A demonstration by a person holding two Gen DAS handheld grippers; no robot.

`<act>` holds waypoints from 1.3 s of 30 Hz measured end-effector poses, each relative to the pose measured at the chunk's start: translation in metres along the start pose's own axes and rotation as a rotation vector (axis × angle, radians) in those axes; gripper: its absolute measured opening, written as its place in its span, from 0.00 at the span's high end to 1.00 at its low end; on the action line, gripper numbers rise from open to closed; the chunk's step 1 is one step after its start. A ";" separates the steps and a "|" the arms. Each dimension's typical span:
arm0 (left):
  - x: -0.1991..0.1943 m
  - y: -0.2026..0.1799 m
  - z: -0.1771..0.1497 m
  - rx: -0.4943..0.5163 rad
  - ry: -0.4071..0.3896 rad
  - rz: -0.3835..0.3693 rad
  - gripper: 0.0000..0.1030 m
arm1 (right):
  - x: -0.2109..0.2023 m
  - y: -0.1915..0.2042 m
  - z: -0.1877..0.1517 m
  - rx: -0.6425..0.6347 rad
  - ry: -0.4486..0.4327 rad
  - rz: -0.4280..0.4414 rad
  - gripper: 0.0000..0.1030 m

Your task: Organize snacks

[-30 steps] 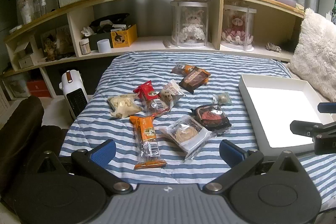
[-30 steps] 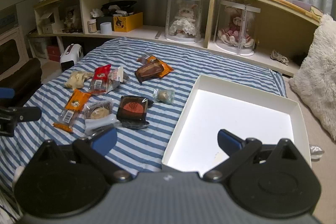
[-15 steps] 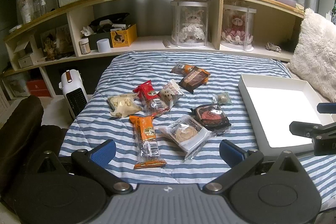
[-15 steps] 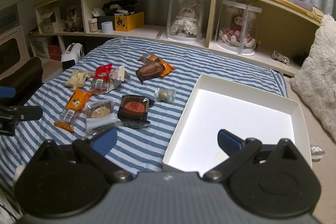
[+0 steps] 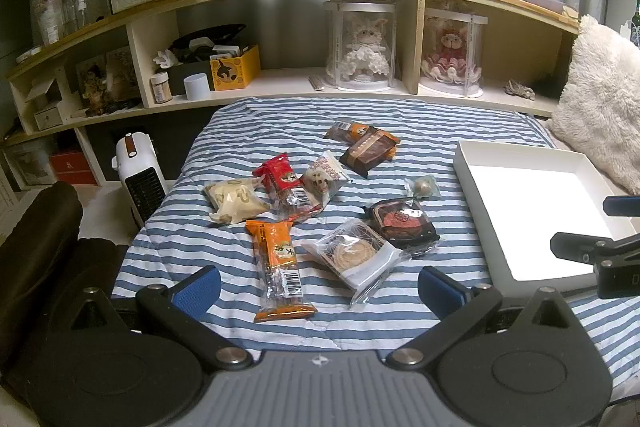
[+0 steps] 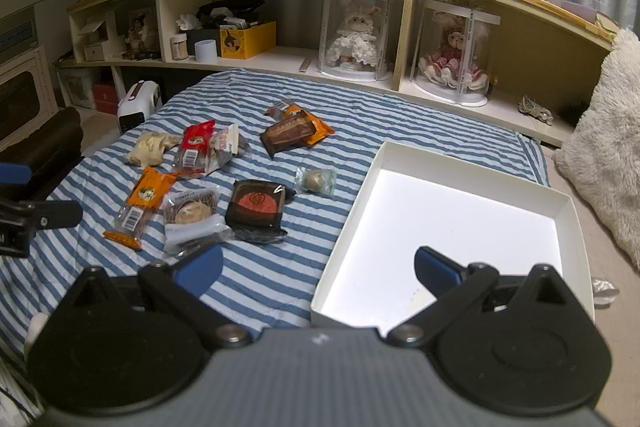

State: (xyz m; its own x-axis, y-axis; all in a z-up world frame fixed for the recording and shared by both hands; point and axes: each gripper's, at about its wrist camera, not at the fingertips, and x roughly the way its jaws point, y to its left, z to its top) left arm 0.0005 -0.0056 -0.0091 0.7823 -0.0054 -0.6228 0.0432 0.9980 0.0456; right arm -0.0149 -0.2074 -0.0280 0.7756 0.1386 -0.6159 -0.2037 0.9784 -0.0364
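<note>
Fingers on the left gripper are spread wide with nothing between them, hovering over the near edge of the striped bed. Same deal with the right gripper: fingers apart, nothing held, one blue pad over the blanket and the other over the near corner of the white box.

Snacks are all loose on the bed, left of the box, none inside it. Closest to the left gripper is the orange pack, with a clear-wrapped pastry just beside it. A dark tray cake sits next to that, touching its wrapper. Further back there's a small round sweet, a red pack overlapping a white one, a pale bun on the left, and a brown bar lying over an orange wrapper.

Box sits on the right side of the bed, near a fluffy pillow.
</note>
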 end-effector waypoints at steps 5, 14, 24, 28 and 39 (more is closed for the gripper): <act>0.000 0.000 0.001 0.000 0.001 0.000 0.00 | 0.000 0.001 -0.001 -0.001 0.001 0.001 0.00; 0.003 -0.001 -0.001 -0.003 0.004 0.006 0.00 | 0.002 0.002 -0.001 -0.004 0.007 0.006 0.00; 0.023 0.005 -0.005 -0.008 0.066 0.054 0.00 | 0.023 0.013 0.000 -0.037 0.015 0.043 0.00; 0.034 0.011 -0.005 -0.025 0.100 0.085 0.00 | 0.036 0.020 0.000 -0.045 0.020 0.049 0.00; 0.065 0.033 0.002 -0.107 0.178 0.179 0.00 | 0.074 0.044 0.003 -0.095 -0.010 0.075 0.00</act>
State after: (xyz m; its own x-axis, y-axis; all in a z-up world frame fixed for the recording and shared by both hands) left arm 0.0539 0.0273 -0.0464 0.6496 0.1733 -0.7403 -0.1591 0.9831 0.0905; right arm 0.0359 -0.1540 -0.0727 0.7620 0.2132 -0.6115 -0.3172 0.9461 -0.0654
